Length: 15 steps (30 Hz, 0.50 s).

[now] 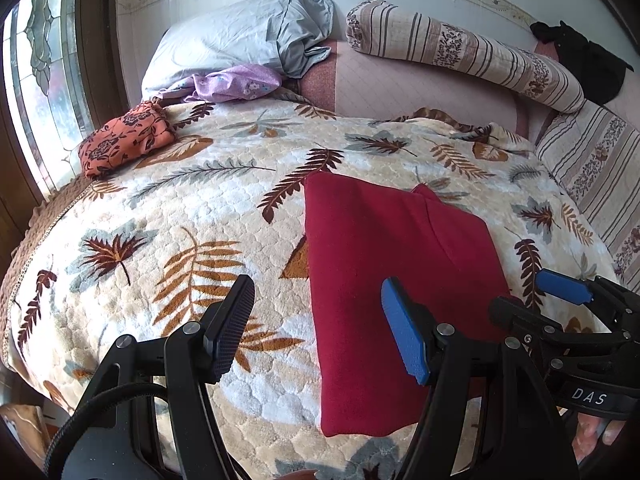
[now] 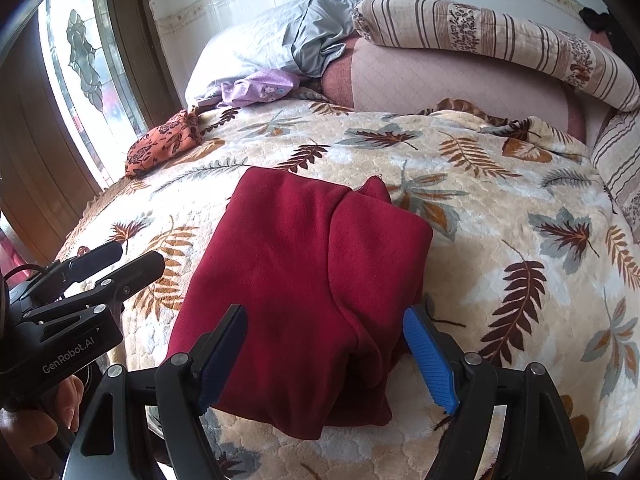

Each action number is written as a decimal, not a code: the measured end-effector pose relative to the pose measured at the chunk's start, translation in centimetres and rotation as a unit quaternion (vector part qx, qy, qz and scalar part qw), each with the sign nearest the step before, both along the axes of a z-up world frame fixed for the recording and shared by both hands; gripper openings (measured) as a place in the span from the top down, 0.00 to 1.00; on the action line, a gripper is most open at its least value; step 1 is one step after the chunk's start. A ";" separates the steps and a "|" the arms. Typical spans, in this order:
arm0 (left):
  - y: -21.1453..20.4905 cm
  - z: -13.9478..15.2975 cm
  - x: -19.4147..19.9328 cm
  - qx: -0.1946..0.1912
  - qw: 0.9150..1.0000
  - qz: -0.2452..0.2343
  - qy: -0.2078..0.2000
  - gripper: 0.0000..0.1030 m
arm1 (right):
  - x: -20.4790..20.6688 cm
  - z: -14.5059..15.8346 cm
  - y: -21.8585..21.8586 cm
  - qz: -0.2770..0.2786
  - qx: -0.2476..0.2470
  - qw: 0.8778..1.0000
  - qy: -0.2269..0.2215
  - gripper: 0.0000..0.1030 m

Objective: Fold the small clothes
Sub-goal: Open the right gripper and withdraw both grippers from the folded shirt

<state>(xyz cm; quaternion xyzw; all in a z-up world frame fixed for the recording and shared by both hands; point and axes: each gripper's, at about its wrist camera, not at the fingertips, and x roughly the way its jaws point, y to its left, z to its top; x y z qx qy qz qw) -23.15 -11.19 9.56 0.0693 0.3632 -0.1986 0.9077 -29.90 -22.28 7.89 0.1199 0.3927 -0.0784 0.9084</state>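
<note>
A dark red garment (image 1: 392, 280) (image 2: 304, 272) lies folded in a rough rectangle on the leaf-print blanket (image 1: 180, 208) (image 2: 500, 240), with a fold ridge running down its right half. My left gripper (image 1: 318, 332) (image 2: 120, 264) hovers open over the garment's near left edge, nothing between its pads. My right gripper (image 2: 326, 360) (image 1: 540, 300) stands open just above the garment's near right part, its fingers straddling the cloth without pressing on it. A hand (image 2: 40, 412) grips the left tool's handle.
An orange floral cloth (image 1: 124, 140) and a purple cloth (image 1: 236, 82) lie at the far left of the bed. A grey pillow (image 1: 240, 40) and a striped bolster (image 1: 460, 48) line the headboard. A window (image 1: 40, 60) borders the left side.
</note>
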 end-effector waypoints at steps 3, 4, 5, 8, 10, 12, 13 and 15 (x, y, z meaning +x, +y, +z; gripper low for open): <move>-0.1 0.1 0.2 -0.002 1.000 0.004 0.002 0.35 | 0.1 -0.1 0.1 0.001 0.000 1.000 0.001 0.24; -0.1 0.1 0.3 -0.003 1.000 0.005 0.003 0.35 | 0.2 -0.2 0.1 0.001 0.000 1.000 0.002 0.24; -0.1 0.0 0.3 -0.004 1.000 0.006 0.004 0.35 | 0.2 -0.2 0.1 0.001 0.001 1.000 0.003 0.24; 0.0 -0.1 0.5 -0.003 1.000 0.009 0.006 0.35 | 0.4 -0.4 0.2 0.002 0.003 1.000 0.004 0.24; -0.1 -0.2 0.5 0.000 1.000 0.010 0.003 0.35 | 0.5 -0.5 0.2 0.003 0.003 1.000 0.006 0.24; 0.0 -0.3 0.7 0.000 1.000 0.009 0.003 0.35 | 0.6 -0.5 0.2 0.002 0.004 1.000 0.007 0.24; 0.0 -0.2 0.7 -0.001 1.000 0.009 0.002 0.35 | 0.7 -0.6 0.2 0.002 0.005 1.000 0.008 0.24; 0.0 -0.2 0.6 0.001 1.000 0.010 0.002 0.35 | 0.8 -0.8 0.3 0.002 0.006 1.000 0.011 0.24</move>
